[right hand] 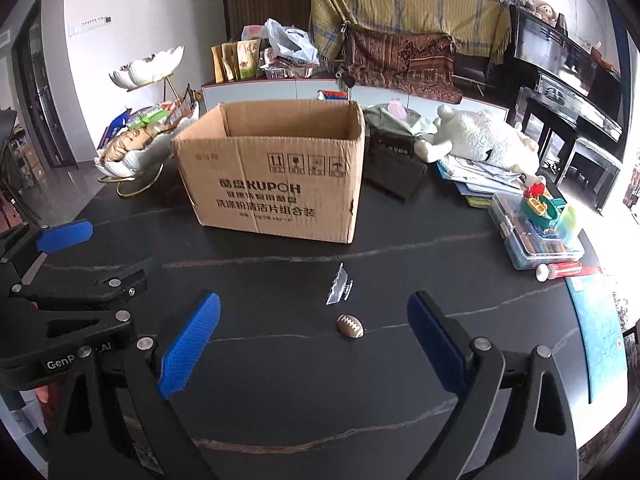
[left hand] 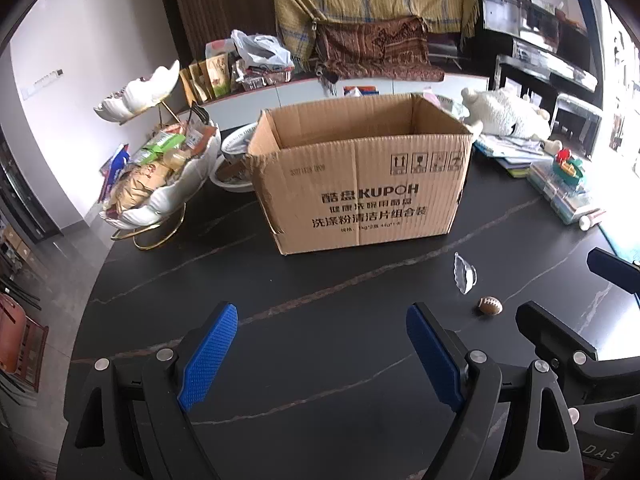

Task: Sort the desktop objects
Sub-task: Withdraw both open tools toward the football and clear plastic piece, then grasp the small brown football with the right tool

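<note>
Blue ribbed pads line the fingers of both grippers, and both sets stand spread wide with nothing between them. The left gripper (left hand: 322, 354) hangs over bare dark desk (left hand: 304, 280); the right gripper (right hand: 314, 344) is aimed more usefully, with the small football (right hand: 351, 325) lying on the desk just ahead of the gap between its fingers.

That football, brown with white lacing, looks like a light toy. Its rounded, pointed shape suggests it would roll or squirt out of a careless pinch, so the sound hold is probably across its fat middle, pads square on the two long sides. Whether it is soft or hard cannot be told from here.

Just beyond it lies a clear plastic piece (right hand: 339, 290), perhaps a small clip or blister shell. It appears thin, slick and very light, and sits low on the surface, so it would likely need a grip on a raised edge; squeezed hard, it may crack or flip away.

Farther back stands the open cardboard box (right hand: 276, 184), the likely place for sorted items, its top flaps up and the mouth free.

To its right sit a plush toy (right hand: 480, 140) on papers and a clear case (right hand: 528, 240) with a colourful toy on it; to the left, a white tiered snack dish (right hand: 132, 148).
</note>
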A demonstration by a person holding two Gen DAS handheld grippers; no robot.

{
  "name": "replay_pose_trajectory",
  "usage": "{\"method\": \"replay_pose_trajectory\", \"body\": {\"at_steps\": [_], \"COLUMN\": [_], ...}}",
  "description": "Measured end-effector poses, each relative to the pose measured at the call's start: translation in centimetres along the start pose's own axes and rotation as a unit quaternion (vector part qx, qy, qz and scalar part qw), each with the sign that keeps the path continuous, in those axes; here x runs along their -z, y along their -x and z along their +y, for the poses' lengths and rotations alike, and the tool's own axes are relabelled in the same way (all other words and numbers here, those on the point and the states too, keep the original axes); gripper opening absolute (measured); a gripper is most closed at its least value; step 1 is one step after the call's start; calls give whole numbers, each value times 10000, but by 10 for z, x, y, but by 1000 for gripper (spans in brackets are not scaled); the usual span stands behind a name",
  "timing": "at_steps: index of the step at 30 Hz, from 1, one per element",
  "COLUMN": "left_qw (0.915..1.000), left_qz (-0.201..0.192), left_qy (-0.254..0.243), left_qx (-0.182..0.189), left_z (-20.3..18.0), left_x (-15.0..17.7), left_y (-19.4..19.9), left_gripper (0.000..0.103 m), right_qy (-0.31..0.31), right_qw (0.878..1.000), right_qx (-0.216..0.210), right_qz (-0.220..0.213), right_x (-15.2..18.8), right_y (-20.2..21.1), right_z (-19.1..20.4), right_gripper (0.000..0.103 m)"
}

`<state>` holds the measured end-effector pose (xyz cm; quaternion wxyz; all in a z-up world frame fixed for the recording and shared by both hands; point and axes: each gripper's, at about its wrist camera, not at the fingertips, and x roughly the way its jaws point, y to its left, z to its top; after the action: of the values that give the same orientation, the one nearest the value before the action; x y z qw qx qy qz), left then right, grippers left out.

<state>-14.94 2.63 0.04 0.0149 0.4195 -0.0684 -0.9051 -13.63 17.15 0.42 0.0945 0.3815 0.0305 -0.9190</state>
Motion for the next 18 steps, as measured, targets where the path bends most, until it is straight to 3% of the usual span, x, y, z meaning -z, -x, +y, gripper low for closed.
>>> {"method": "replay_pose_trajectory", "body": {"at_steps": [18], "left_qw": [9989], "left_qz": [458], "left_qy": [-130], "left_qx": [-26], "left_z": [-21], "left_x": [10], "left_y": [-49], "left_gripper": [84], "right_qy": [-43], "right_qw": [9986], "right_qx": [107], "right_qz": [507], "right_x": [18], "right_y": [-44], "right_z": [-13], "right_gripper": [89]}}
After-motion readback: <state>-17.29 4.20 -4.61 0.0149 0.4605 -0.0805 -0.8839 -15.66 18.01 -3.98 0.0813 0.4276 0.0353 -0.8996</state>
